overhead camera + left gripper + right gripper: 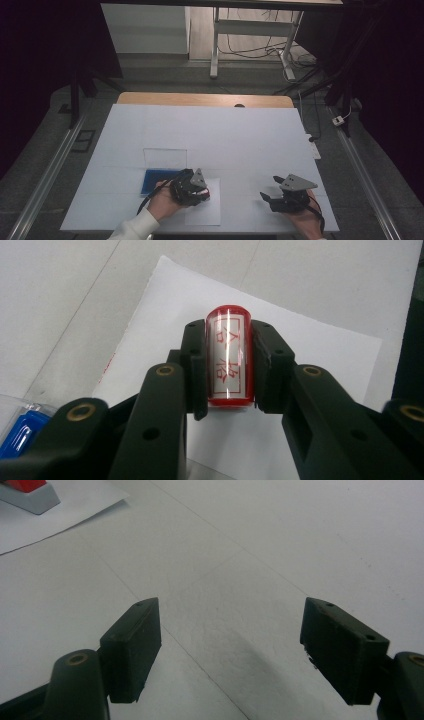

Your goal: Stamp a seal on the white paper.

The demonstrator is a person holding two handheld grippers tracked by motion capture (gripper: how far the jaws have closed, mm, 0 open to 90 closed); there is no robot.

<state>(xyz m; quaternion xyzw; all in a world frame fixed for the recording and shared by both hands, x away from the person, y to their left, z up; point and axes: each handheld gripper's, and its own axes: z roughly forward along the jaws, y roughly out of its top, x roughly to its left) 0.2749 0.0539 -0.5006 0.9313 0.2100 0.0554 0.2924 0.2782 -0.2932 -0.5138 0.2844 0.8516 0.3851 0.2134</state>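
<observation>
Stamp (228,357) over sheet (320,355), inside edges.

Setting: lab or recording bay, not a home.
Surface (210,132): wooden top covered with plain white sheeting, lit from above.
Surroundings: dark curtains at left and right, grey floor.
Rails (45,175): metal tracks run along both sides of the surface.
Background: white desk frame (216,45), loose cables (260,50) on the floor, a power strip (340,120).
</observation>
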